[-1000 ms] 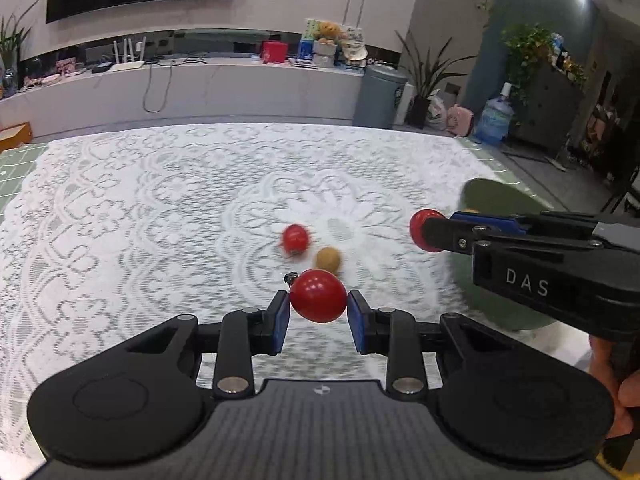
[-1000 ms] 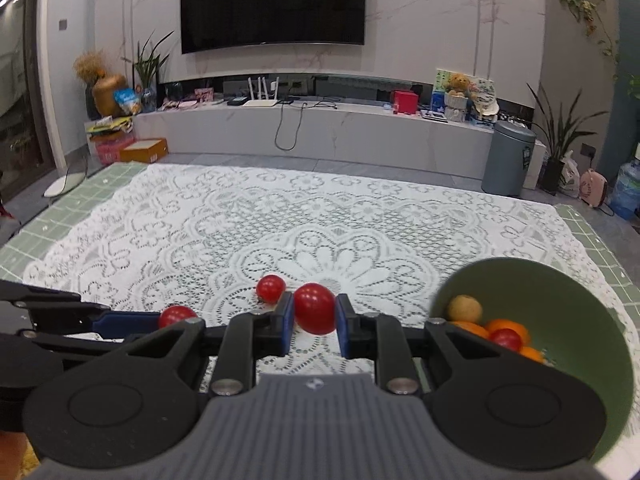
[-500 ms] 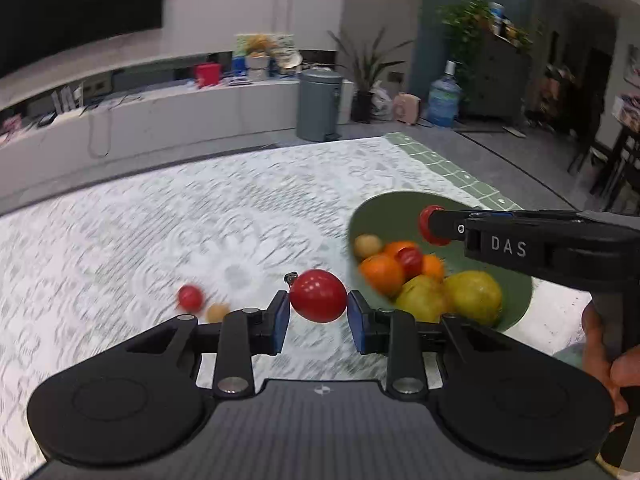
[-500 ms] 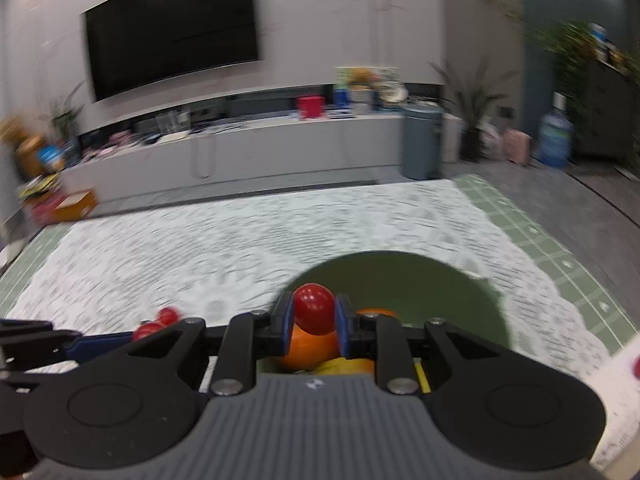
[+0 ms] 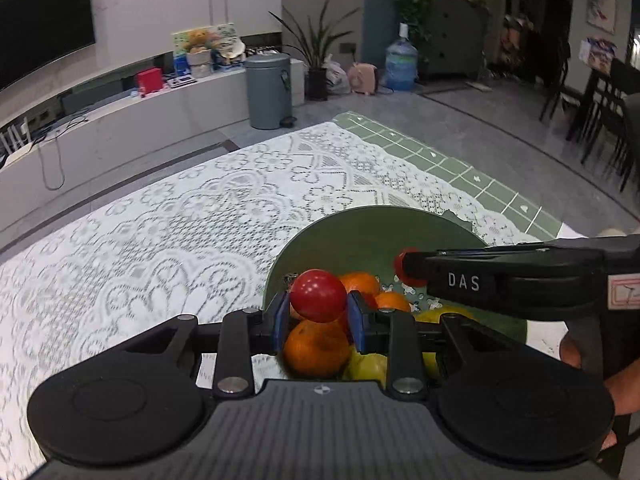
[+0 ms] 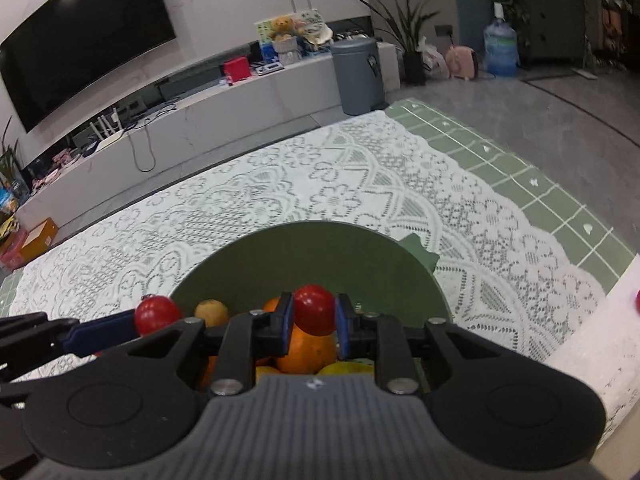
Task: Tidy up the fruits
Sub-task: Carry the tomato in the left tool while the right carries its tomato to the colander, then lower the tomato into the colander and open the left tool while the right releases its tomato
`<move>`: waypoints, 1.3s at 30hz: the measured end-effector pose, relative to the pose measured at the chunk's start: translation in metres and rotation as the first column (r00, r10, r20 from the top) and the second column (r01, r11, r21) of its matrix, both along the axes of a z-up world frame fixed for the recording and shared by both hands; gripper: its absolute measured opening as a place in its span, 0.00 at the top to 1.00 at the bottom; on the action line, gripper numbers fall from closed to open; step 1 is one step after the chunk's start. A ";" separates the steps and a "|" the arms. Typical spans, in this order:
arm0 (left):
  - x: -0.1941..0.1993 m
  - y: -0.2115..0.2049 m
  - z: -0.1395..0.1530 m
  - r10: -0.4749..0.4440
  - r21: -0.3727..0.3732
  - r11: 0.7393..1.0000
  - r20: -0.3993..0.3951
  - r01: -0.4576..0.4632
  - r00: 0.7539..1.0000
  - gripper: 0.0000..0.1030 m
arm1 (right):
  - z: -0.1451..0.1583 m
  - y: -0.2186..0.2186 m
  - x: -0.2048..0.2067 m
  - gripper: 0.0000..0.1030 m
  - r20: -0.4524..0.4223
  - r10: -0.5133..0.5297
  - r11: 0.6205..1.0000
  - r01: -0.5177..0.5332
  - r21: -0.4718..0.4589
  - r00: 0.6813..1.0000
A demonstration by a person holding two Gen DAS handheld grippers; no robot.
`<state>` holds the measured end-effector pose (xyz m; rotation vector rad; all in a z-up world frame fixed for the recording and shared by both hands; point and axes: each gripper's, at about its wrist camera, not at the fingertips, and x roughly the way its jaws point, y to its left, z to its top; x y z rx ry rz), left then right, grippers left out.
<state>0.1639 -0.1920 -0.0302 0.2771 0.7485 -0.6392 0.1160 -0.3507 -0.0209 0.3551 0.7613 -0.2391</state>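
Below the left gripper (image 5: 319, 312), its body hid most of the yellow-green fruit (image 5: 366, 364). The right gripper (image 6: 315, 316) covered the near half of the green bowl (image 6: 320, 240).

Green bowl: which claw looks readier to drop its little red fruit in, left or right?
Probably the right claw: its red tomato sits over the middle of the green bowl, above the oranges. The left claw with its tomato is nearer the bowl's rim.
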 end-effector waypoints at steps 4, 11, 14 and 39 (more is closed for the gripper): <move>0.011 -0.013 -0.007 -0.031 0.036 0.999 0.001 0.031 1.000 0.67 | -0.007 -0.007 0.004 0.83 -0.024 -0.027 0.999 0.028 0.027 0.999; 0.025 -0.023 -0.018 -0.045 0.060 0.997 -0.027 0.047 0.999 0.67 | -0.017 -0.012 0.009 0.82 -0.066 -0.044 0.998 0.047 0.050 0.997; 0.029 -0.024 -0.023 -0.047 0.076 0.996 -0.038 0.049 0.998 0.67 | -0.019 -0.011 0.010 0.81 -0.074 -0.045 0.998 0.049 0.048 0.996; 0.038 -0.023 -0.024 -0.023 0.045 0.999 -0.044 0.025 0.999 0.61 | -0.016 -0.009 0.008 0.79 -0.065 -0.069 0.997 0.072 0.037 0.995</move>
